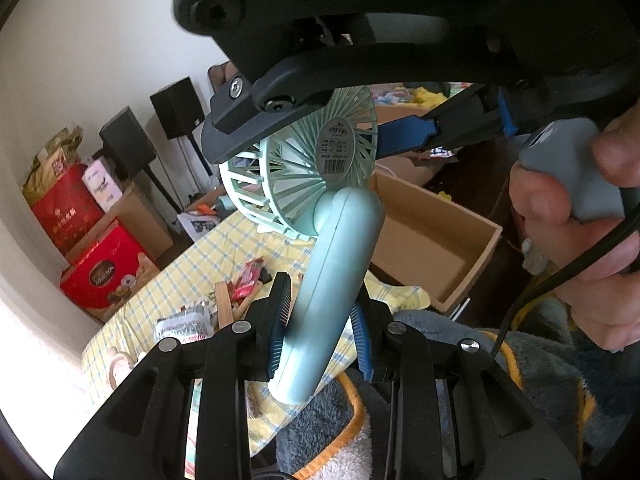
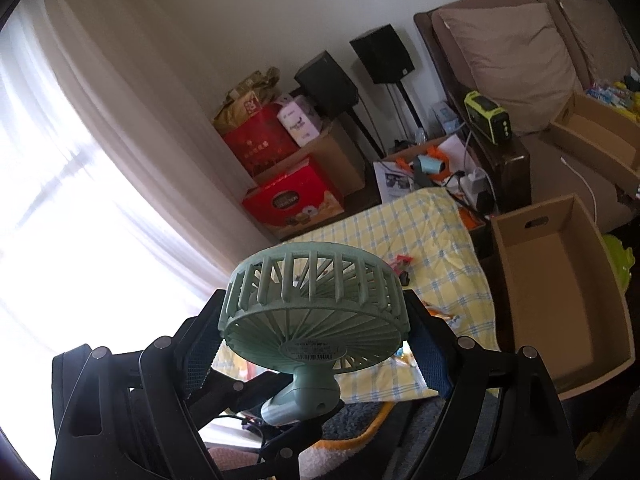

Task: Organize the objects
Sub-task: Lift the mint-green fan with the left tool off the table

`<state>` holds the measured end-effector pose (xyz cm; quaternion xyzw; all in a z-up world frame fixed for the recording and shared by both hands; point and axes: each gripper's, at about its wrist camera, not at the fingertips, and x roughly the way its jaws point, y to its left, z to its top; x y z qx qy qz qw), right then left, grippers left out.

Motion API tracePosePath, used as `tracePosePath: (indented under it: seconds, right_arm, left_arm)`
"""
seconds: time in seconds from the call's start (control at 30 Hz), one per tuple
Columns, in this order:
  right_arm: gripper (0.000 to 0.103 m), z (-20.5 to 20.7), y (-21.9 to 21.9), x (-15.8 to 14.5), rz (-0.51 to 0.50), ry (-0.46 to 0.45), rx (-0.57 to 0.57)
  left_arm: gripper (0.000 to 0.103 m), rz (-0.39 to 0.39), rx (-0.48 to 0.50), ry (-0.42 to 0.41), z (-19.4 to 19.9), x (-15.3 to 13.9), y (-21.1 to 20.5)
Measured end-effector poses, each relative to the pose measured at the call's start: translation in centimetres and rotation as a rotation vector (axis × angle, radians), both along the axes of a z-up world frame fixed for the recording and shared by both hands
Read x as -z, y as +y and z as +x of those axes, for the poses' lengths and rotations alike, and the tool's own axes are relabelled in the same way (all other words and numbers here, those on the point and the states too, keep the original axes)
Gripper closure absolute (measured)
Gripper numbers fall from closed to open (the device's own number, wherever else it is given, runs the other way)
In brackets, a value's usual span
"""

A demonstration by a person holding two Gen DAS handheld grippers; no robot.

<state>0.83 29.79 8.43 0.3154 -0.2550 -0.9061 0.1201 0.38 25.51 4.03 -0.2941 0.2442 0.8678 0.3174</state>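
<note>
Left gripper [image 1: 320, 320] fills the foreground of its own view, its ribbed pads pinching the handle of a pale green handheld fan [image 1: 332, 264]. Fan is held clear above the yellow checked cloth [image 1: 188, 276], handle tilted, round grille head up and away from the camera, barcode label facing the lens.

Right gripper [image 2: 316, 332] straddles the fan's grille head, fingers spread wide with a pad on either side of the rim; whether the pads actually press on the rim cannot be told. A hand [image 1: 580, 216] grips that gripper's grey handle to the right of the fan.

Under the fan, on the cloth: small wrapped packets [image 1: 180, 328] and a wooden stick [image 1: 224, 304]. Right of the fan, an open cardboard box [image 2: 560, 300] sits just past the cloth's edge. Beyond the fan, red gift boxes [image 2: 292, 200] and two black speakers [image 2: 384, 54] stand against the wall.
</note>
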Motion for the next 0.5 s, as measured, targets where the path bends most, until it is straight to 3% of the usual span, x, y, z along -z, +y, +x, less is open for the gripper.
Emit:
tracePosePath:
  seconds: [0.5]
  right_arm:
    - [0.018, 3.4, 2.9, -1.3, 0.032, 0.051, 0.001]
  left_arm:
    - [0.076, -0.056, 0.095, 0.058, 2.0, -1.1, 3.3]
